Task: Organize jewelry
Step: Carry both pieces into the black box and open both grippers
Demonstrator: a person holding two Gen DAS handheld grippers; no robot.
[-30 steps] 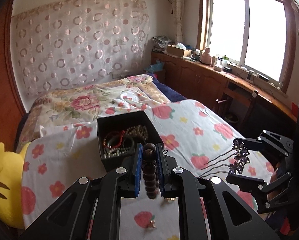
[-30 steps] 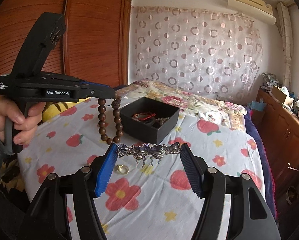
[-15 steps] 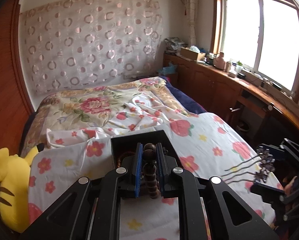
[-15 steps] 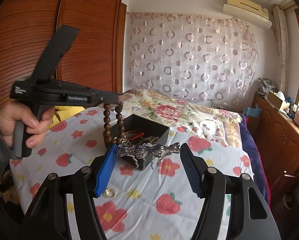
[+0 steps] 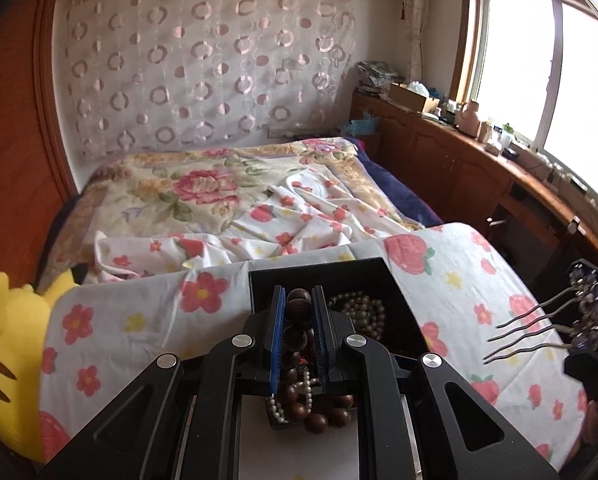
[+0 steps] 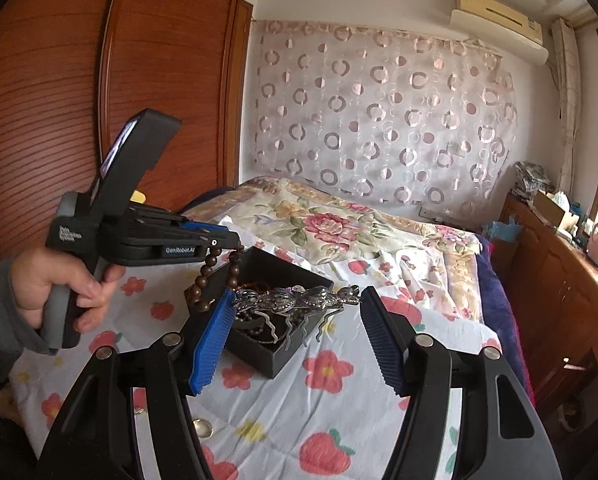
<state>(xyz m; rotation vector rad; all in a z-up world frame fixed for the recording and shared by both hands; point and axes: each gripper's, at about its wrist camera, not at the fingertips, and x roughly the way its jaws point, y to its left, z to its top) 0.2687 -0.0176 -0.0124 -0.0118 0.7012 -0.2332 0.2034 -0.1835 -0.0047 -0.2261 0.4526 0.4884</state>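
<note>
The left gripper (image 5: pixel 299 312) pinches the wooden bead bracelet (image 6: pixel 215 276), which dangles at the black box (image 6: pixel 287 344) at frame centre. The right gripper (image 6: pixel 295 320) clamps the silver hair comb (image 6: pixel 295 300) lengthwise at lower centre. Judging by this, the bracelet's drop-off is in hand; next, the left jaws need to spread over the box.

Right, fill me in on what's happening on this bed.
A person is sorting jewelry into a black box on the strawberry-print sheet. The left hand-held gripper is shut on a dark wooden bead bracelet, hanging it over the box with its lower beads down among the pearl strands inside. The right hand-held gripper holds an ornate silver hair comb by its two ends, prongs down, above the box's near corner. A ring lies on the sheet.
</note>
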